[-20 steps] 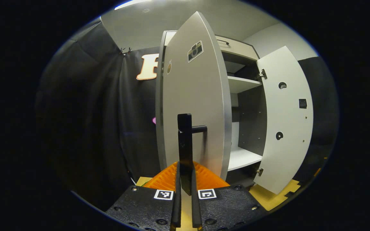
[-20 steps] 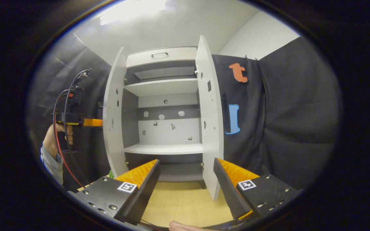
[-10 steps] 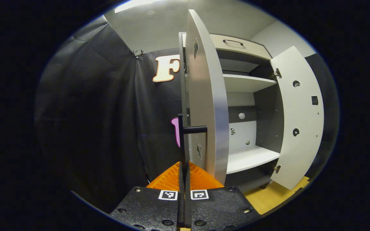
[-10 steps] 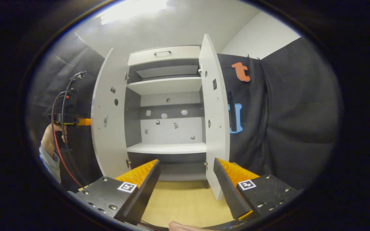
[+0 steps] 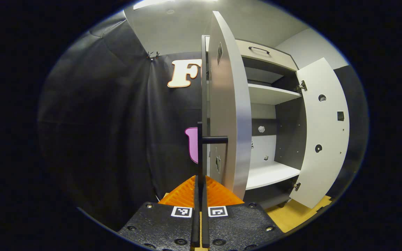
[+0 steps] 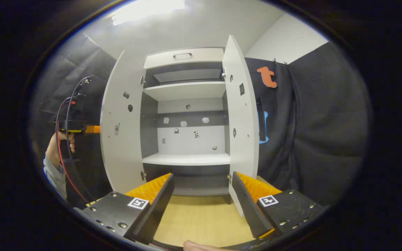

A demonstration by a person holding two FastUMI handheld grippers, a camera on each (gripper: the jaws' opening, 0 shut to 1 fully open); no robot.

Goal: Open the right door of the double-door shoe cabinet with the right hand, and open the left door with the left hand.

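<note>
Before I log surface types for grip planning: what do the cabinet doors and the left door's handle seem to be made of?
Left door and right door: probably laminated board, smooth matte white with a soft sheen. Handle: a thin dark bar, matte; metal or plastic, can't tell. The left gripper fingers press on it.
</note>
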